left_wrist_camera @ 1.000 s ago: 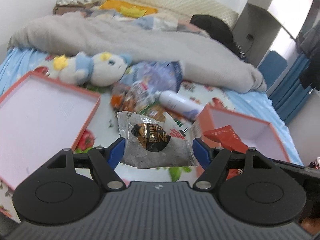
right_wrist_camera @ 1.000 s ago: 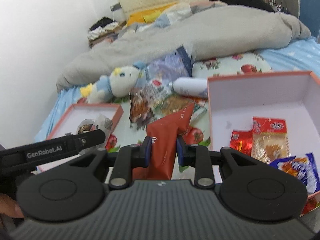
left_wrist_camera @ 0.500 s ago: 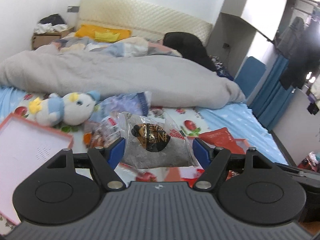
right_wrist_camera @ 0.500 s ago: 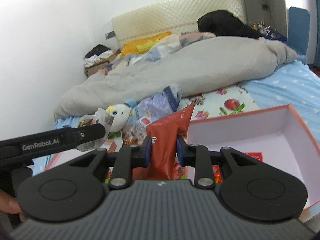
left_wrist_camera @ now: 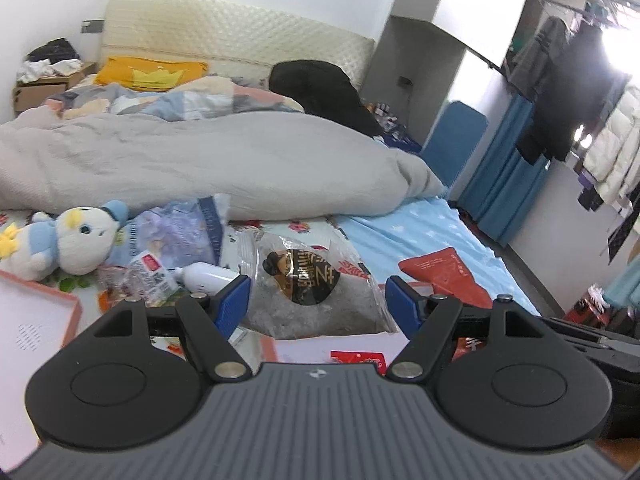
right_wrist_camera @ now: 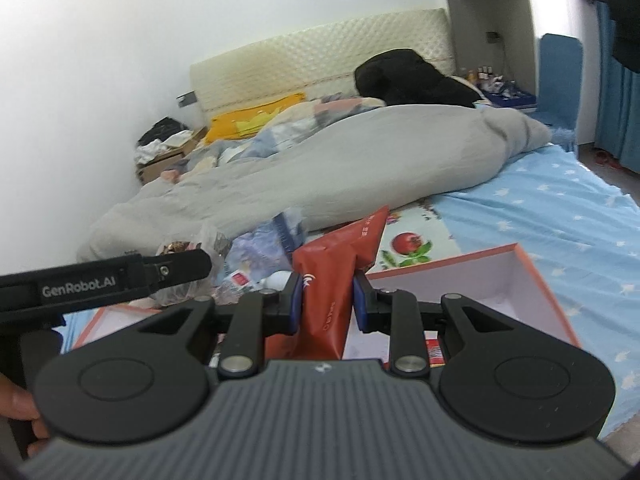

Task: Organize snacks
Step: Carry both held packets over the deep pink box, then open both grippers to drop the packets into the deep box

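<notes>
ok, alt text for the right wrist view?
The right gripper clamps a red snack pouch above an open orange-rimmed box on a bed. The left gripper at left holds a clear snack bag; a grey duvet lies behind.

Both claws have lifted their packets higher above the boxes [right_wrist_camera: 536, 276].

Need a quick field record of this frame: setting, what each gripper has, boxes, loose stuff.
setting: bed with grey duvet
left gripper: shut on clear snack bag, lifted off the bed
right gripper: shut on red pouch, lifted
right box: orange-rimmed, open, a red packet visible inside
left box: orange-rimmed, visible part bare
loose on bed: plush toy, white bottle, more snack packets
</notes>
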